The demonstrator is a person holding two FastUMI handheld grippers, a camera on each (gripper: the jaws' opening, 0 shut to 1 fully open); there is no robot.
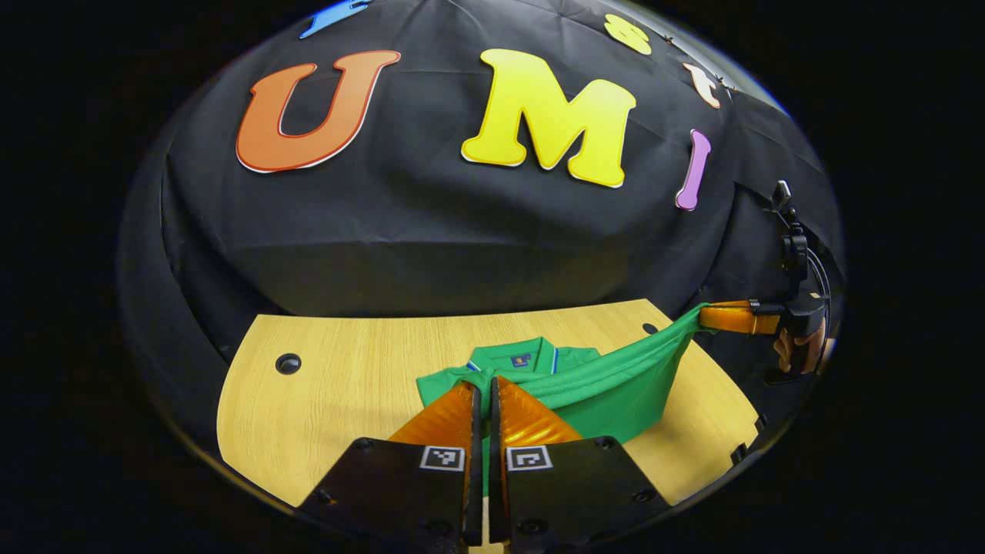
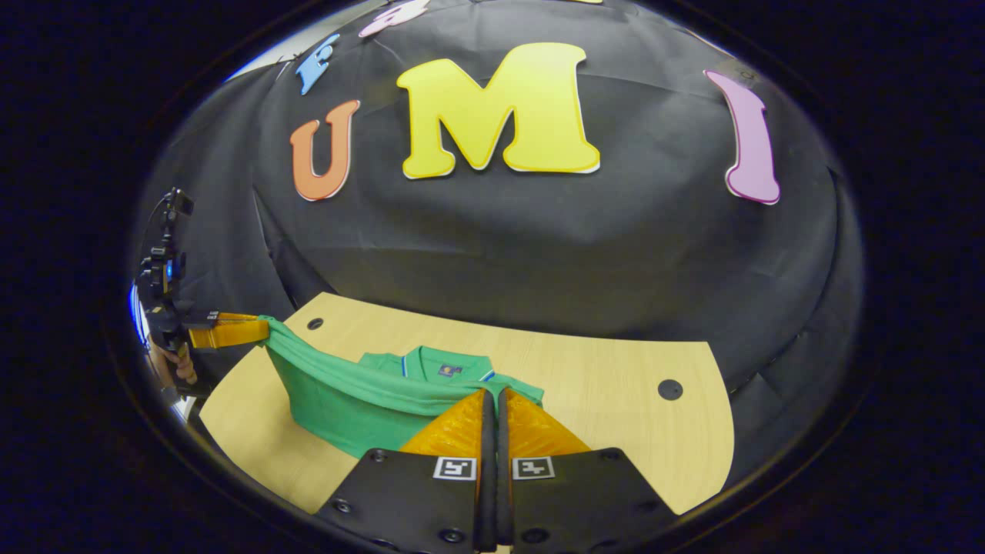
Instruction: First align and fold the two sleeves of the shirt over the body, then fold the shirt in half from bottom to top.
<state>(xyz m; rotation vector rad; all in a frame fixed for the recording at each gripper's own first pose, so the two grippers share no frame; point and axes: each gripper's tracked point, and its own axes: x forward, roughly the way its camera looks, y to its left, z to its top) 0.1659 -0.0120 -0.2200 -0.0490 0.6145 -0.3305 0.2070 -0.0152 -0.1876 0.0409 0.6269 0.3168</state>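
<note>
Lying collar-away on the worktop [image 1: 346, 385], the green shirt [image 1: 616, 400] has its bottom hem lifted off the wood and stretched in a taut band between the two grippers, while the collar [image 1: 514, 355] and shoulders stay flat just beyond the fingertips. Left gripper [image 1: 485, 388]: fingers nearly closed, only a thin slit between them, green fabric bunched right at the tips, so it looks pinched on the hem corner, though the contact itself is hidden by the fingers. From there the band runs up and off to the right of those fingers, ending at the right gripper [image 1: 712, 315], which sits well above the worktop edge with a hand [image 1: 796, 350] on its handle behind it. In the right gripper view, same story mirrored: right gripper [image 2: 496, 398] fingers pressed almost together with shirt [image 2: 338, 408] cloth at the tips; collar [image 2: 431, 362] just past them, slightly left. Hem band climbs to the far left of these fingers to the left gripper [image 2: 262, 329], its fingers closed on the fabric corner, hand [image 2: 177, 365] below. Under the raised band the shirt body sags in a loose pouch down to the worktop [image 2: 616, 385]. Worktop is light wood with a dark round hole [image 2: 670, 389] off to the right of the right fingers and another hole [image 1: 288, 364] left of the left fingers.
</note>
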